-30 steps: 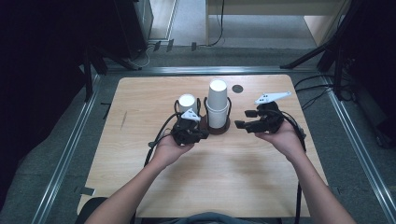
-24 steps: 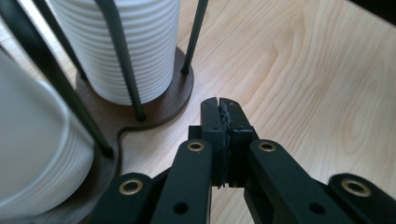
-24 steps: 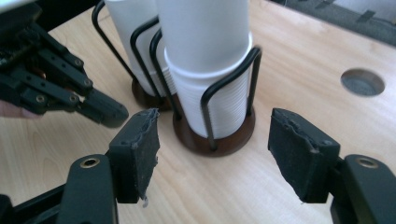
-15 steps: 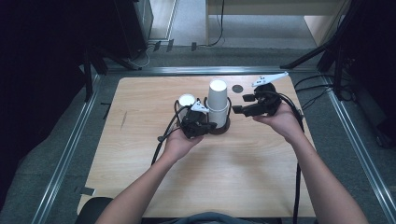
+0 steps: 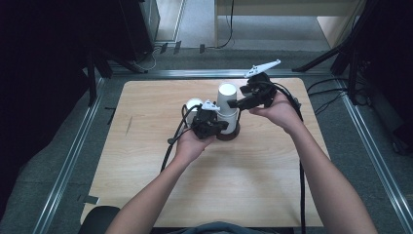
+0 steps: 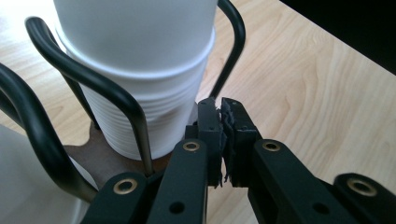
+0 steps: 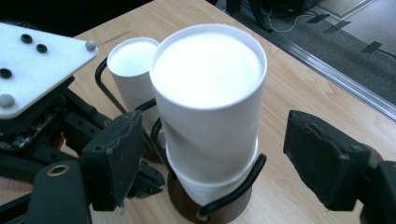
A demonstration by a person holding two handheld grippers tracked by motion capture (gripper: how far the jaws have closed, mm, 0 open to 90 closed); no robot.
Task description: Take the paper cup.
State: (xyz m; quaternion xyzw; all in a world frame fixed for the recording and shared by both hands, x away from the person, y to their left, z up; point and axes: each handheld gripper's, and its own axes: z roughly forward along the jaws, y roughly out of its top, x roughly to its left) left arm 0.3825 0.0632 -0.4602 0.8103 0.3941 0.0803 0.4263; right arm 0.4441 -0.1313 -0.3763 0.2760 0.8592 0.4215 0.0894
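At the centre of the high view, a tall stack of white paper cups (image 5: 227,105) stood upright in a black wire holder on a round brown wooden base (image 5: 233,132), on the light wooden table (image 5: 146,165). A second, shorter white paper cup (image 5: 194,105) stood just left of the stack in the same rack.

The left gripper (image 5: 214,124), held from below centre of that frame, sat low against the holder. In the left gripper view its jaws were pressed together with nothing between them, the tips (image 6: 223,116) just beside the lower cup's ribbed wall and a black wire loop (image 6: 93,84).

The right gripper (image 5: 238,102) was held at the upper right of the stack. In the right gripper view its jaws had just been opening and stood wide apart, one pad (image 7: 116,154) at lower left and one at lower right, with the stack's top cup (image 7: 210,93) between them, untouched by either pad.
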